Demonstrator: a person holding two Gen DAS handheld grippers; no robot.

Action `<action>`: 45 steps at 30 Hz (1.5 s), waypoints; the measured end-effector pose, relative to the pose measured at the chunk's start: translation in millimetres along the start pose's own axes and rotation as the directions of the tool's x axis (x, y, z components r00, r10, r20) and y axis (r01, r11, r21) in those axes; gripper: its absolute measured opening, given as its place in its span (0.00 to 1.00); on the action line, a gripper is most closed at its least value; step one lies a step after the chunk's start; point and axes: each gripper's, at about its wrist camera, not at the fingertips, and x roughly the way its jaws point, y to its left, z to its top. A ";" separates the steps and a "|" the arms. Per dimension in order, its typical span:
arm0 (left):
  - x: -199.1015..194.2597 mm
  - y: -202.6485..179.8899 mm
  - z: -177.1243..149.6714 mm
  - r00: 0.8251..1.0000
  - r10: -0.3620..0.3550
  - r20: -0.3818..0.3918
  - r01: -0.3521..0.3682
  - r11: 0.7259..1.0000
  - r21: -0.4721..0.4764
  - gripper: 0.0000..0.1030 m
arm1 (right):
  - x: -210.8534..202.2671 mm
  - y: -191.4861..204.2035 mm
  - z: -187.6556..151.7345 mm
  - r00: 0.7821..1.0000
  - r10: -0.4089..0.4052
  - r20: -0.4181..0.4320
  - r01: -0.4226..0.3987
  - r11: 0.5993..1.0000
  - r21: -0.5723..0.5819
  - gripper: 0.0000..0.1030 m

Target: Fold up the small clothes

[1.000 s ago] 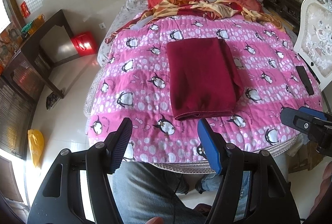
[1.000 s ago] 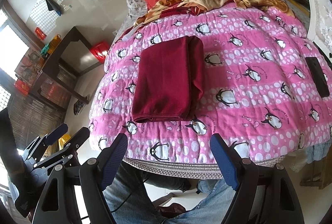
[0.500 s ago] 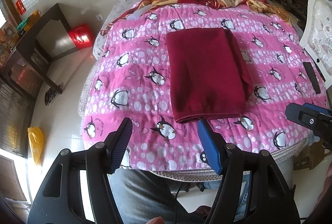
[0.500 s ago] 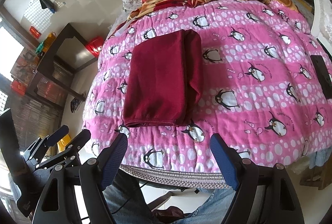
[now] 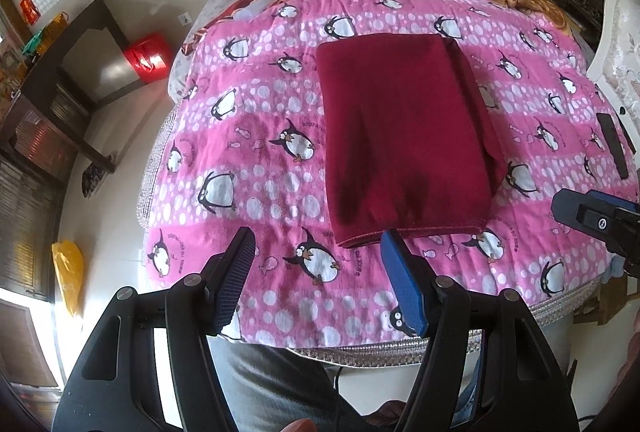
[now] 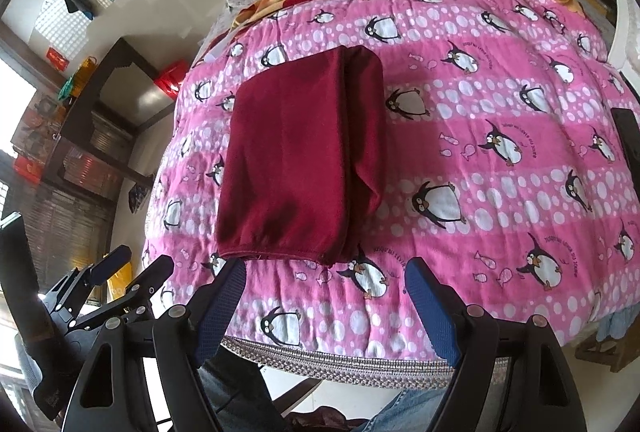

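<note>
We've got a dark red garment (image 5: 404, 136) in soft, matt knit cloth on a fleecy pink penguin blanket (image 5: 256, 152) — slightly fuzzy, no shine. The left gripper (image 5: 318, 244) looks like matt black plastic with textured blue pads (image 5: 402, 282). The floor (image 5: 132, 112) is glossy tile — and the side table (image 5: 80, 44) dark wood.

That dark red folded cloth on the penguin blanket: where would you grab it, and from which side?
Probably the dark red cloth by its near hemmed edge, one corner each. That edge lies closest to both open tools, left tool and right tool, flat on the penguin blanket.
</note>
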 end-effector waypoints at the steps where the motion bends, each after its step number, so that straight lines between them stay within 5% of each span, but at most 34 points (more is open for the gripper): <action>1: 1.6 0.0 0.9 1.000 0.000 -0.002 0.000 1.000 0.001 0.64 | 1.8 -0.5 1.0 1.000 0.000 -0.003 0.000 1.000 0.001 0.77; 45: 2.7 0.6 2.5 1.000 -0.002 0.000 0.002 1.000 0.001 0.64 | 7.6 5.6 6.0 1.000 -0.005 -0.013 0.004 1.000 -0.020 0.77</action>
